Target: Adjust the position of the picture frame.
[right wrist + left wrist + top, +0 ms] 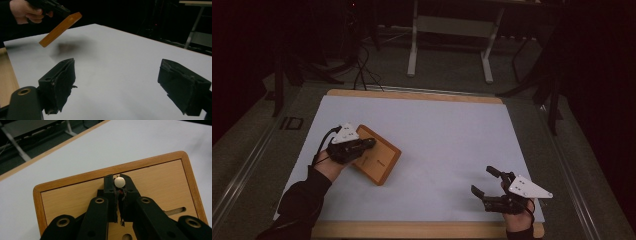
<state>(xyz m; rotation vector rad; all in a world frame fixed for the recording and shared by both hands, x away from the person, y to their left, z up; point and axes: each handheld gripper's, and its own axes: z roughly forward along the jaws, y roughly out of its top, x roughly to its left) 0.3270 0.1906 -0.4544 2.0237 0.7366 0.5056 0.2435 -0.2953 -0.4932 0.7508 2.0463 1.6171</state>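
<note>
- The left hand-held gripper (371,142) has its jaws nearly shut, pinching a small white knob (119,181) on a wooden board (383,159). The board hangs tilted under the jaws, off the worktop (447,135).
- The board's long axis slopes down and away from that hand-held gripper.
- The right hand-held gripper (484,181) rests well apart to the right, jaws wide and empty; the left one is clearly nearer.
</note>
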